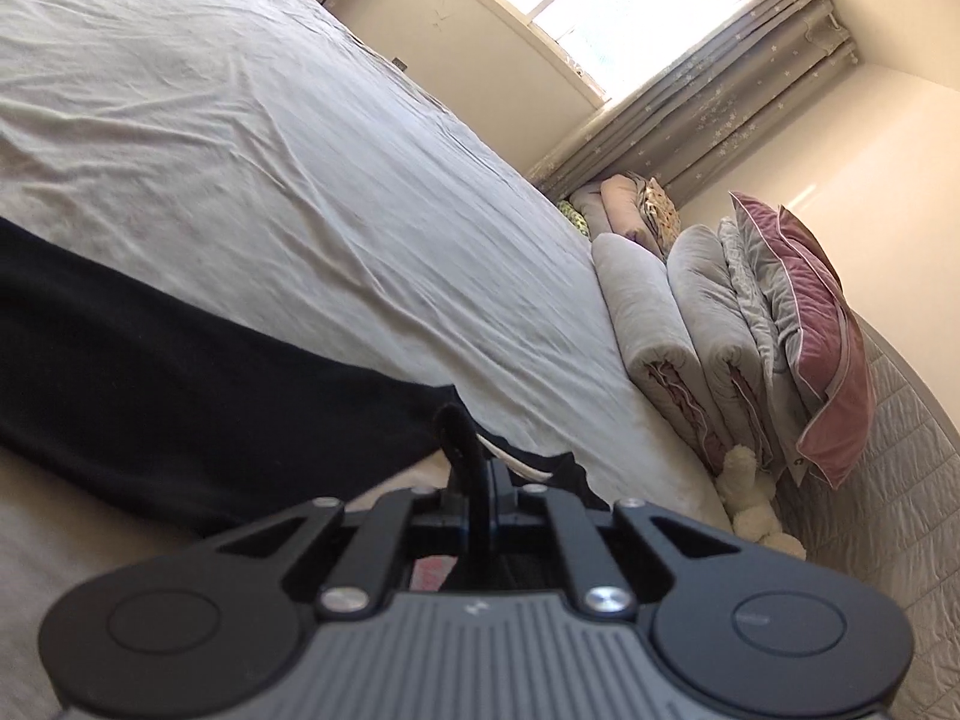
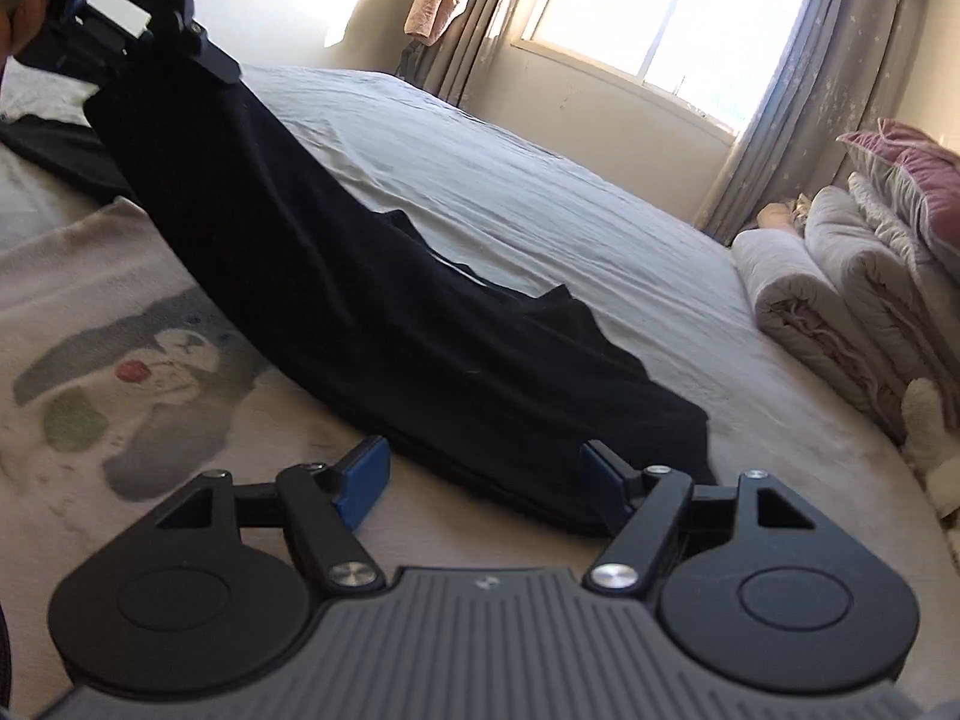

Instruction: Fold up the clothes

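Two tongs are in my view. My left tongs [image 2: 180, 24], at the upper left of the right camera's view, are clenched on an end of the black garment [image 2: 336, 312] and hold it above the bed [image 2: 540, 198]. From there the cloth slopes down to my right tongs [image 2: 486, 480], lying partly on a printed blanket [image 2: 90, 360] at the bed's near edge. Those tongs are released, blue pads apart, with the garment's lower edge between them but not pinched. Folded quilts [image 2: 840, 300] are stacked at the bed's right end.
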Action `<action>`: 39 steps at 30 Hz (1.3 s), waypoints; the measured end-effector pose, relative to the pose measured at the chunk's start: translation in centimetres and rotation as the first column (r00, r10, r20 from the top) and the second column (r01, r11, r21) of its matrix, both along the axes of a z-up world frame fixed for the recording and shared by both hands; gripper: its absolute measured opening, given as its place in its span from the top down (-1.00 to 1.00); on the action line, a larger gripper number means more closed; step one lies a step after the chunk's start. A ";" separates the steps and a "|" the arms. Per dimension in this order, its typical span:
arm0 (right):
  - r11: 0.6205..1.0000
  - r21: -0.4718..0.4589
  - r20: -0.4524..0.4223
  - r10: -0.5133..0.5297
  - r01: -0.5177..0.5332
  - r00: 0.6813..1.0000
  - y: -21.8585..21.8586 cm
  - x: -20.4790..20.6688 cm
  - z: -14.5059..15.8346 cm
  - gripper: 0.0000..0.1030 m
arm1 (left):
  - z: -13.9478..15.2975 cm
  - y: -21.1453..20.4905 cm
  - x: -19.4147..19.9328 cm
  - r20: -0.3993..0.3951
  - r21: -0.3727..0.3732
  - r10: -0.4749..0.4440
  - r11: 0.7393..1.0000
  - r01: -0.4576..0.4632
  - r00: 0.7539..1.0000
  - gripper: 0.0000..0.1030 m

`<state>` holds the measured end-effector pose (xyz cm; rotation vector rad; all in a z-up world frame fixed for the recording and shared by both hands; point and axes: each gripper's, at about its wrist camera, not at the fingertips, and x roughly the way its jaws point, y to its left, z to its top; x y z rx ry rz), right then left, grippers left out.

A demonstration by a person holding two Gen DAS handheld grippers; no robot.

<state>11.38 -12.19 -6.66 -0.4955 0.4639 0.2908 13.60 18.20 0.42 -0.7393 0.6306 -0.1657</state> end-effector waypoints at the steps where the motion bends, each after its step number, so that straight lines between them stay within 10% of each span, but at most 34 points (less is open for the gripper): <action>1: 0.999 -0.038 0.018 -0.016 0.017 1.000 -0.2 0.5 -0.3 -0.42 | -0.2 0.6 0.2 0.003 0.002 0.010 1.000 -0.010 1.000 0.91; 15: 0.971 -0.225 0.082 -0.065 0.082 0.995 -5.3 2.0 -0.7 -0.40 | -3.0 2.8 2.8 -0.018 -0.051 0.090 0.995 -0.091 0.996 0.91; 20: 0.969 -0.196 0.090 -0.134 0.150 0.987 -6.9 2.8 -0.6 0.22 | -3.2 3.2 3.0 -0.013 -0.042 0.126 0.991 -0.126 0.992 0.91; 31: 0.936 -0.328 0.067 -0.109 0.126 0.992 -5.9 1.9 -2.0 0.54 | -5.2 2.7 3.1 -0.083 0.181 0.128 0.977 -0.111 0.988 0.91; 39: 0.938 -0.320 0.069 -0.118 0.134 0.991 -6.0 1.7 -2.1 0.55 | -5.2 3.3 2.4 -0.058 0.184 0.121 0.977 -0.109 0.991 0.91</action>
